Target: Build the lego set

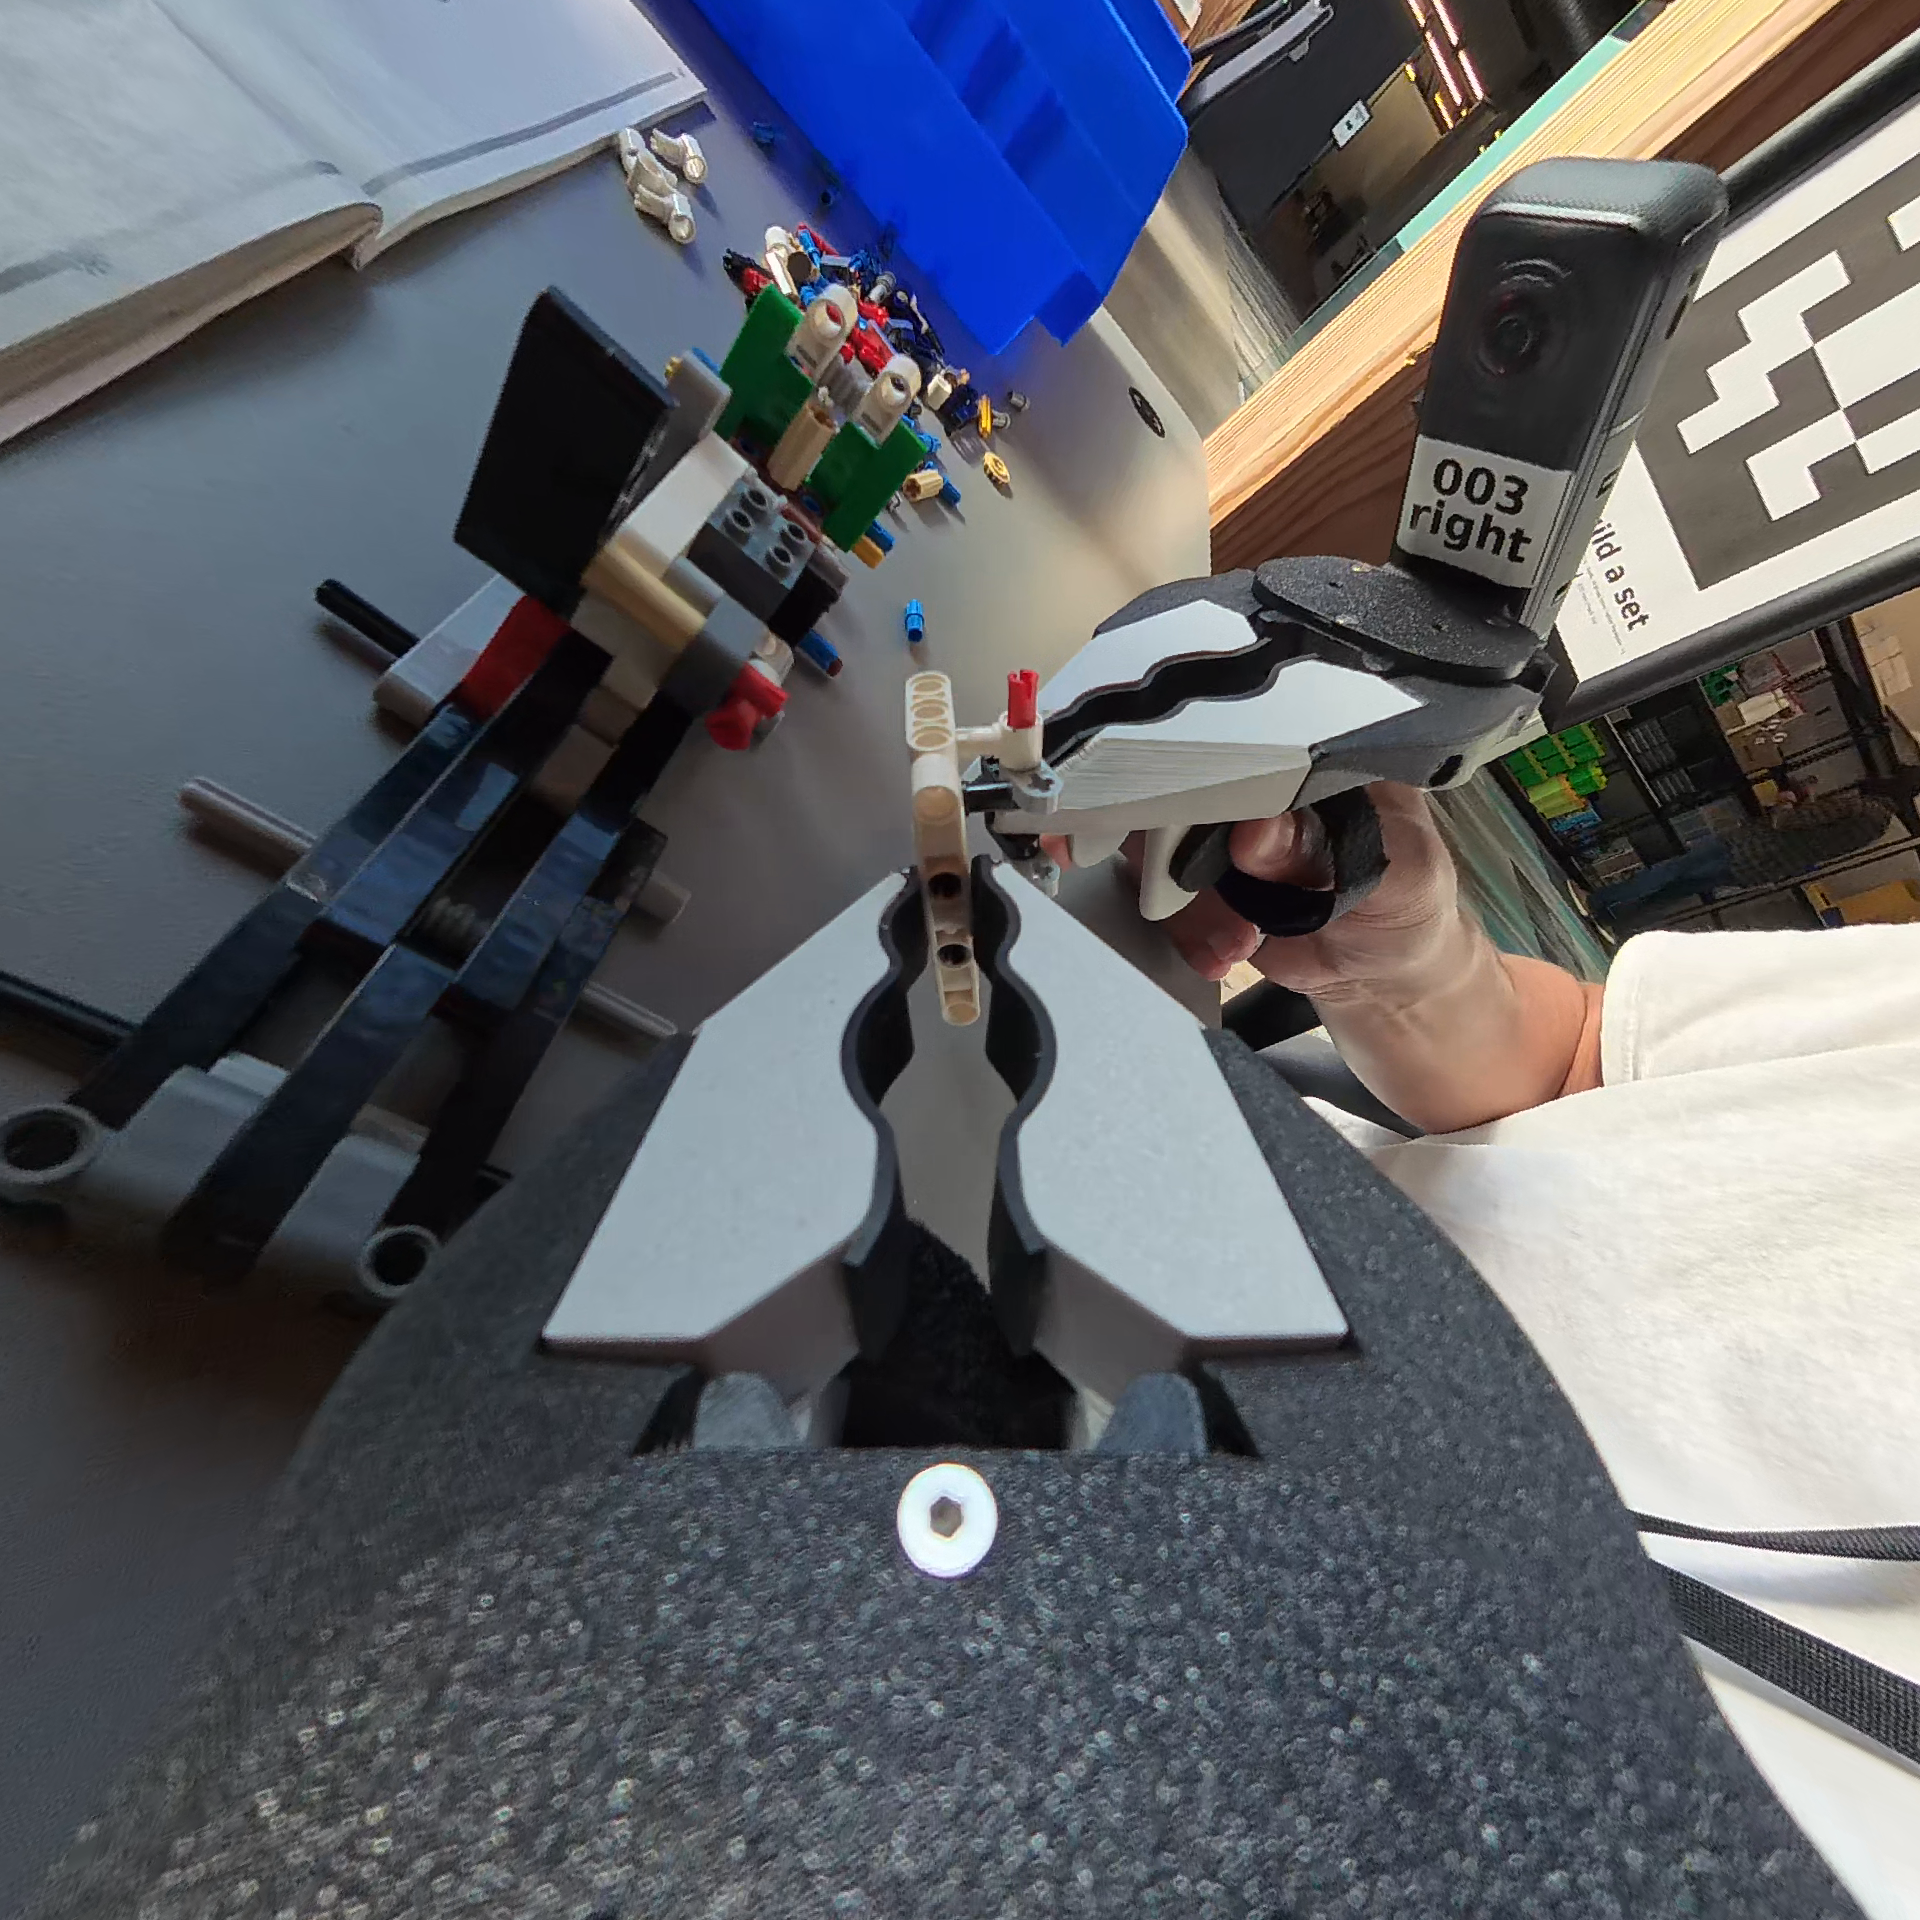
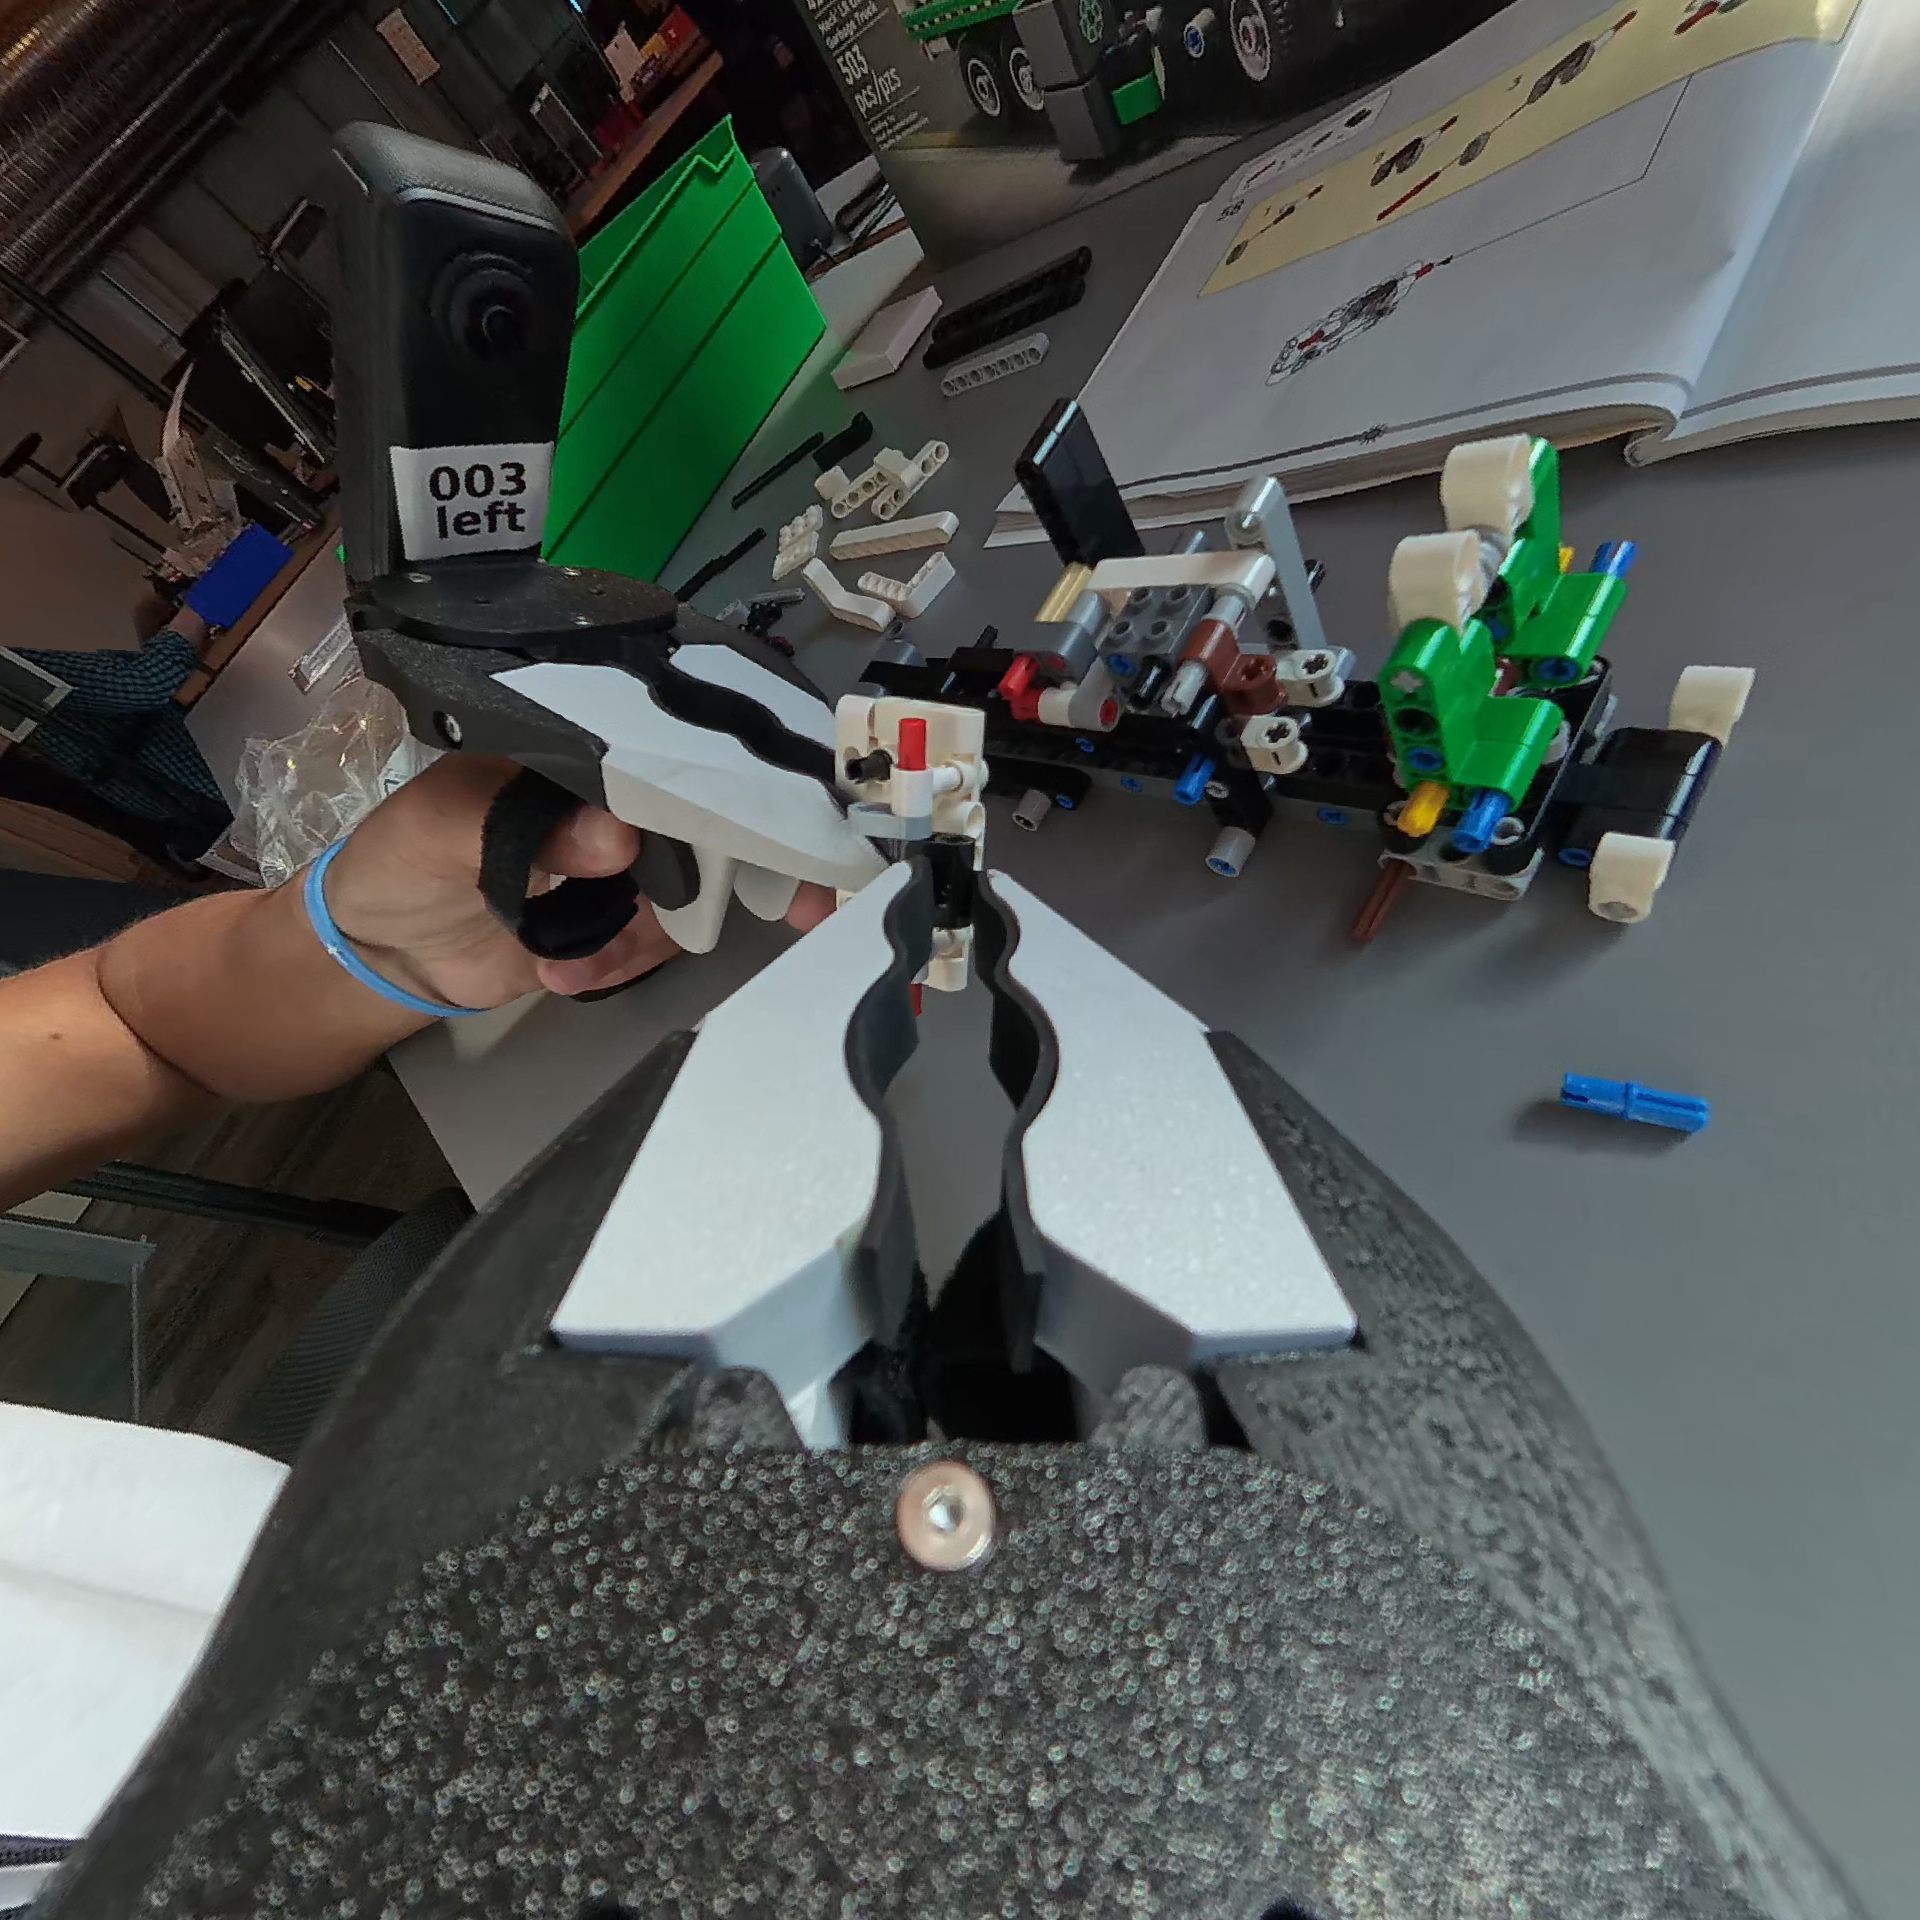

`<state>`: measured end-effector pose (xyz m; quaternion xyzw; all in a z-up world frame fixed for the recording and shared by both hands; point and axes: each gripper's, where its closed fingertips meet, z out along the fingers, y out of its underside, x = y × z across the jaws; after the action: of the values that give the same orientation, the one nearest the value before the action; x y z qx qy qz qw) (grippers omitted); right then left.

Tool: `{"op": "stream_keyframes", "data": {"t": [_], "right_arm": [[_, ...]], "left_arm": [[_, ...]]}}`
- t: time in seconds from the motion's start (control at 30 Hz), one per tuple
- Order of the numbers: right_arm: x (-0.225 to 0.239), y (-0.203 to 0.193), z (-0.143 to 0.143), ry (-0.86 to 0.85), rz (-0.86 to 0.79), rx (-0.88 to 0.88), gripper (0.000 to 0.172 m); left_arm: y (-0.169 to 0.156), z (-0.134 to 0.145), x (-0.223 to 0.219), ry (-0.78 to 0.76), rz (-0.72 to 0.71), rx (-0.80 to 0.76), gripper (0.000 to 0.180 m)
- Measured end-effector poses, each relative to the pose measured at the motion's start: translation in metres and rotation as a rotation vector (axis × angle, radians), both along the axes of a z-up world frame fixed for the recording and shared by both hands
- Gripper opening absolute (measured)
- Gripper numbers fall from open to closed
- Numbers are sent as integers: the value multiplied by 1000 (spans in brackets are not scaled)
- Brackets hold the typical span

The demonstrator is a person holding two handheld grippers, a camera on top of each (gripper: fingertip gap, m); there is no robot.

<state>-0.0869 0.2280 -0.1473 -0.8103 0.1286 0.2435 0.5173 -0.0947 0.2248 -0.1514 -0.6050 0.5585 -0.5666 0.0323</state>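
Note:
My left gripper is shut on a cream holed beam and holds it upright above the grey table. My right gripper comes in from the right. It is shut on a small sub-assembly of a white connector, a red pin, a grey piece and a black pin. The sub-assembly touches the beam's side. In the right wrist view my right gripper pinches the black and white part, pressed against the cream beam that the left gripper holds.
A partly built black, grey and green model lies on the table. Loose small parts, white beams and a blue pin lie around. An open booklet, a blue bin and a green bin stand farther off. Left and right tips are no more than a few centimetres apart.

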Motion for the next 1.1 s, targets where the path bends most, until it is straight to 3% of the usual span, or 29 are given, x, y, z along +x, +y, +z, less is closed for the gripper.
{"op": "stream_keyframes", "data": {"t": [0.47, 0.57, 0.77, 1.1], "right_arm": [[-2, -3, 9, 99, 51, 53, 10], [-8, -2, 14, 107, 91, 87, 22], [-10, -3, 15, 84, 108, 94, 18], [-13, -20, 40, 264, 218, 204, 6]], "left_arm": [[-4, 9, -3, -36, -36, -77, 6], [-8, 13, -3, -53, -55, -96, 5], [-9, 15, -4, -65, -69, -94, 5], [-22, 36, -11, -167, -189, -179, 5]]}}
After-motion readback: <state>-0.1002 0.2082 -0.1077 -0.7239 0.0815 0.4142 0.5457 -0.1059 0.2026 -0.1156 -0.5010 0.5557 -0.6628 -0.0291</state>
